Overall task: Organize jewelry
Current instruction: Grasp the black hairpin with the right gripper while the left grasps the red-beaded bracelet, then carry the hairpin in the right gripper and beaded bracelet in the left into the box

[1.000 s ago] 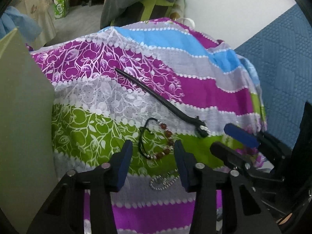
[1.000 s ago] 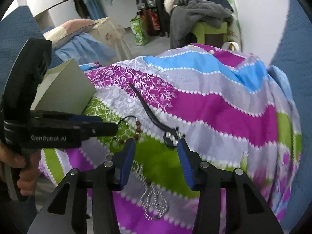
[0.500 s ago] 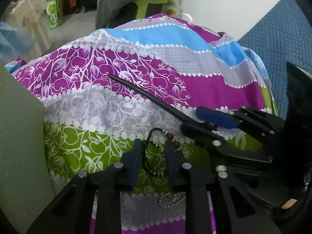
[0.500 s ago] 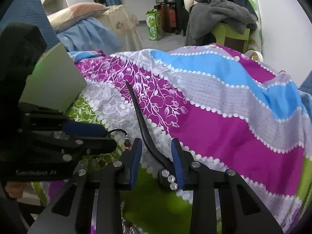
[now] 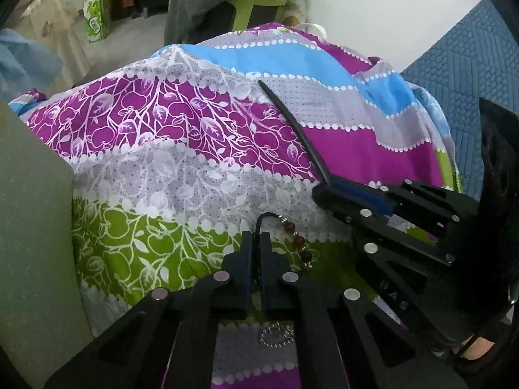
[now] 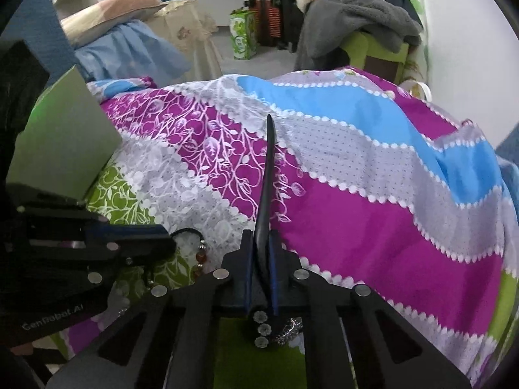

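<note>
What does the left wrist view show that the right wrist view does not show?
Only the left wrist view shows the small silver chain lying on the cloth under the left gripper, whose fingers are closed on the black cord of the beaded bracelet.

Only the right wrist view shows the three flower studs at the near end of the black strap, and a pillow on the far bed.

Both show the right gripper closed on the strap, the bracelet, the patterned cloth and the green box.
</note>
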